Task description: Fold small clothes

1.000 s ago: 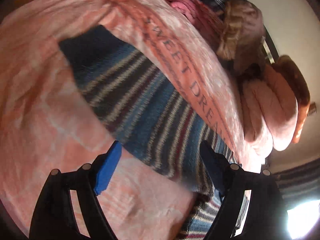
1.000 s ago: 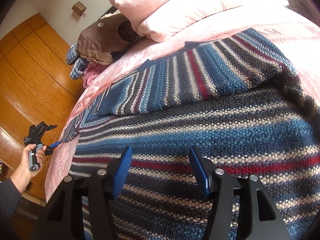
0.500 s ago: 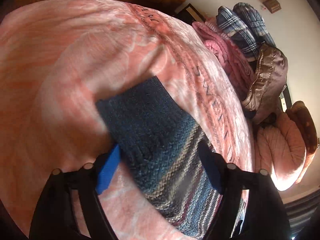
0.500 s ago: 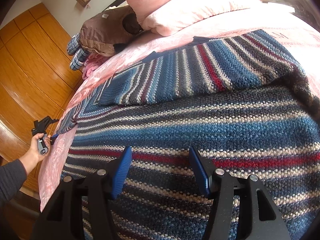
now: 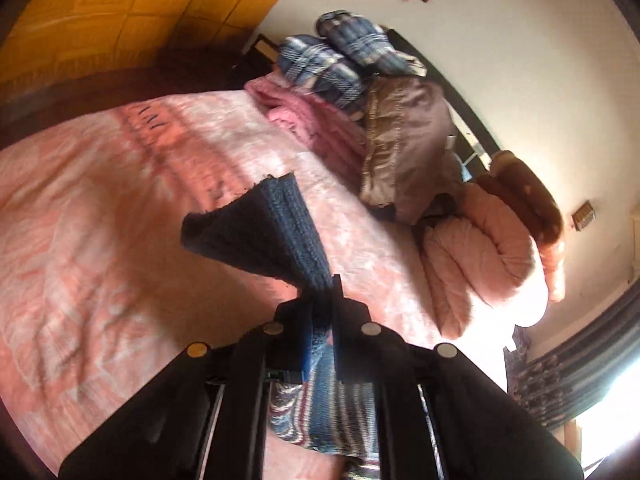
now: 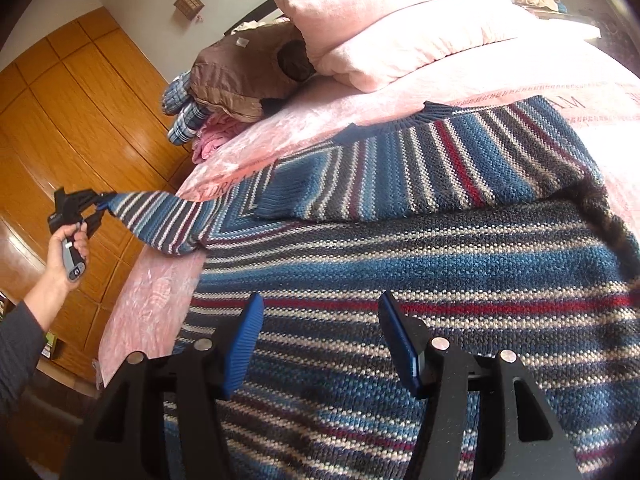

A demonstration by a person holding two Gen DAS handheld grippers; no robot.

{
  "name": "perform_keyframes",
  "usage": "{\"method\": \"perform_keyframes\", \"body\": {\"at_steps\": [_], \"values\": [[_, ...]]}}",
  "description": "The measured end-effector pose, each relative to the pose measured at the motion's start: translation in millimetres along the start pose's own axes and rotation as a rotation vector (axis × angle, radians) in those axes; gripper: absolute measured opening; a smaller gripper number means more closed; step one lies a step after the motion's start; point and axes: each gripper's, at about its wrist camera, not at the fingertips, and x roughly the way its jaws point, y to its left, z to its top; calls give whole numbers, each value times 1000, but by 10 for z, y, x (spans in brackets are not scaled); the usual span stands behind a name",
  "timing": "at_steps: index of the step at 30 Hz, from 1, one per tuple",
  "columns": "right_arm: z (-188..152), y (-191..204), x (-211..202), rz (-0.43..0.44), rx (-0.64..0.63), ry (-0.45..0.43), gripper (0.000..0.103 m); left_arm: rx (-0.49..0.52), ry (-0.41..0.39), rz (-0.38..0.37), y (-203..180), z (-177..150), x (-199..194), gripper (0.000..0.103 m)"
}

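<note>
The left gripper (image 6: 98, 206), open over the sleeve (image 6: 160, 220) half a second ago, has now clamped its cuff and lifted it off the left edge of the pink bedspread (image 6: 152, 300). This looks like the sleeve-folding step: next it should carry the sleeve rightward across the striped sweater (image 6: 400, 280) spread on the bed. To the right, the right gripper (image 6: 320, 332) hovers over the sweater's near part, fingers wide apart and empty.

One striped sweater (image 6: 400, 248) on the bed (image 6: 152, 300). Two grippers: left (image 6: 105, 203), right (image 6: 320, 344). Two pink pillows (image 6: 400, 28), one brown jacket (image 6: 240, 76), one plaid garment (image 6: 182, 108).
</note>
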Motion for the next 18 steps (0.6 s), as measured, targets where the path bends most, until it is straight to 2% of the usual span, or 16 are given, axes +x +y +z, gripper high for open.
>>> {"method": "perform_keyframes", "body": {"at_steps": [7, 12, 18], "values": [[-123, 26, -325, 8, 3, -12, 61, 111, 23, -137, -1149, -289, -26, 6], [-113, -77, -422, 14, 29, -29, 61, 221, 71, -152, -1797, -766, 154, 6], [-136, -248, -430, 20, 69, -23, 61, 340, 140, -144, -2312, -1485, 534, 6]]}}
